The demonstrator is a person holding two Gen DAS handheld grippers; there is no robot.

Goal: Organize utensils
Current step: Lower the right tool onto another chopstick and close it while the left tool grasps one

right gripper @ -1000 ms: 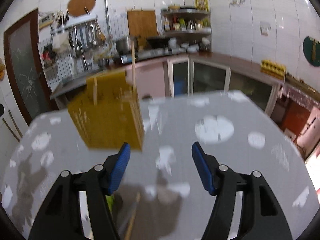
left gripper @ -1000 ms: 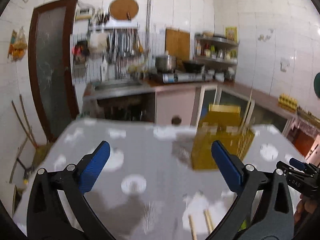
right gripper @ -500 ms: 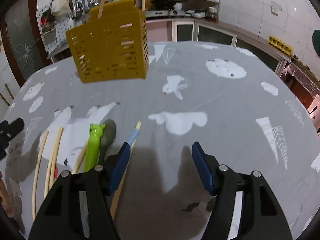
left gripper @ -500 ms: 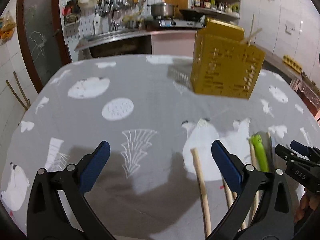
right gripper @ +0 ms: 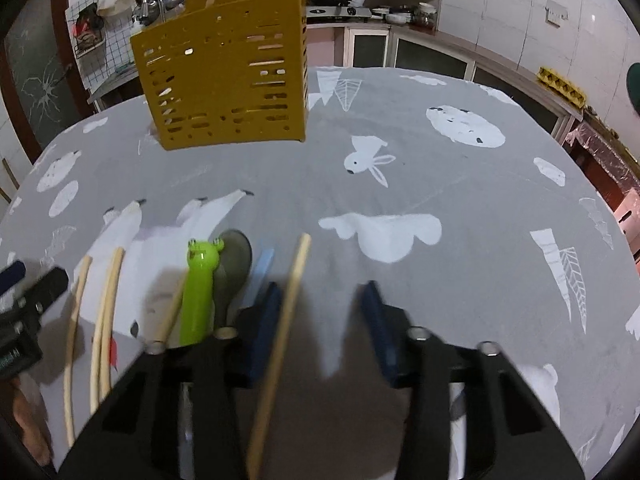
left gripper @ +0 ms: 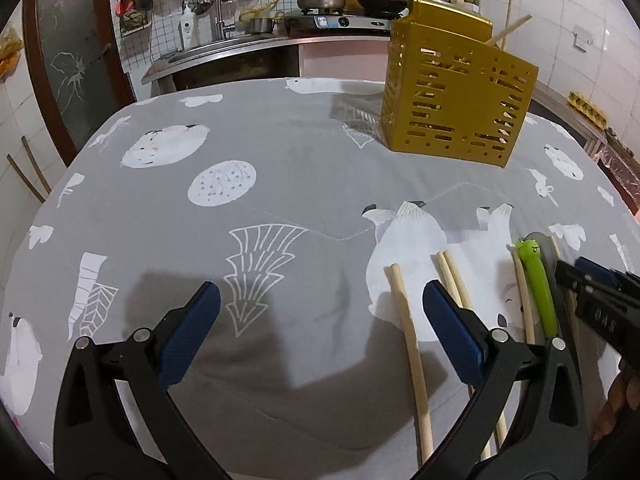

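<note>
Both wrist cams sit low over the grey animal-print tabletop (left gripper: pixel 304 168), looking forward between their own jaws toward the kitchen wall. The left one looks from the left side, the right one from the right. Both catch the perforated yellow plastic utensil caddy (left gripper: pixel 452 96) and the green frog-headed utensil handle (right gripper: pixel 198 288), close up.

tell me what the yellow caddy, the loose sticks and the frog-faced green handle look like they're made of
Yellow caddy: seemingly moulded plastic, mustard, matte, with punched slots and thin walls.
Loose sticks: likely bamboo or pale wood, unvarnished, dull and slightly bowed.
Green handle: glossy plastic or silicone, showing sharp highlights; which one is unclear.
</note>
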